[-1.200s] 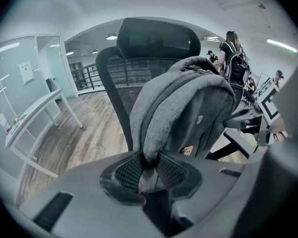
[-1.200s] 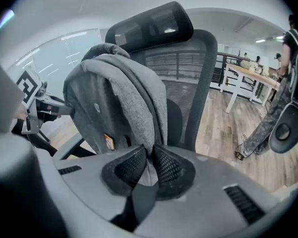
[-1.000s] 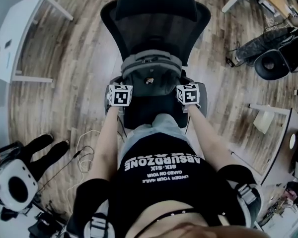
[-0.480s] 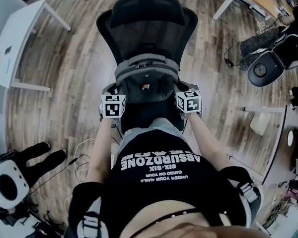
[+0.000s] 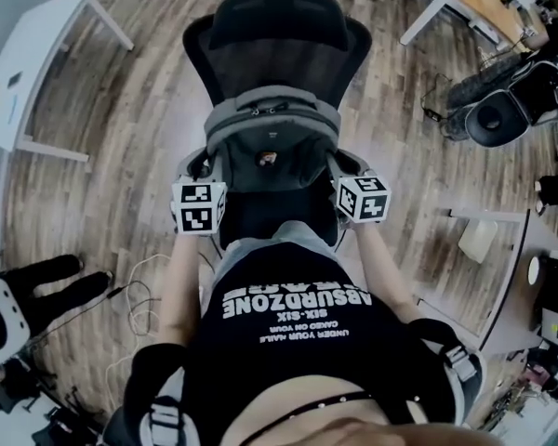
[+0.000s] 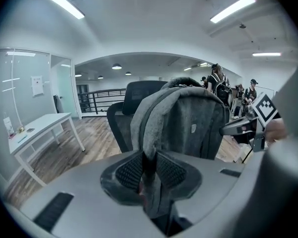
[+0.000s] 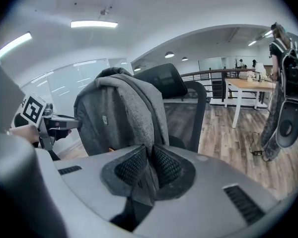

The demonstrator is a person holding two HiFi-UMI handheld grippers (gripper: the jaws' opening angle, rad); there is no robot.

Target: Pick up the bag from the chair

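The grey bag [image 5: 272, 142] hangs upright in front of the chair [image 5: 279, 35] back, above the seat. Whether its base is clear of the cushion is probably not decidable from the head view.

The left gripper [image 6: 149, 171] is clenched on the left strap [image 6: 143, 133]. The right gripper [image 7: 148, 166] is clamped on the right strap [image 7: 158, 120].

The bag looks soft and slouchy, likely of moderate weight, so its body will sag and swing under the straps. The padded straps are the sound places to hold, near where they meet the top. Woven cloth may creep through the pads, so both sides need an even, firm pinch.
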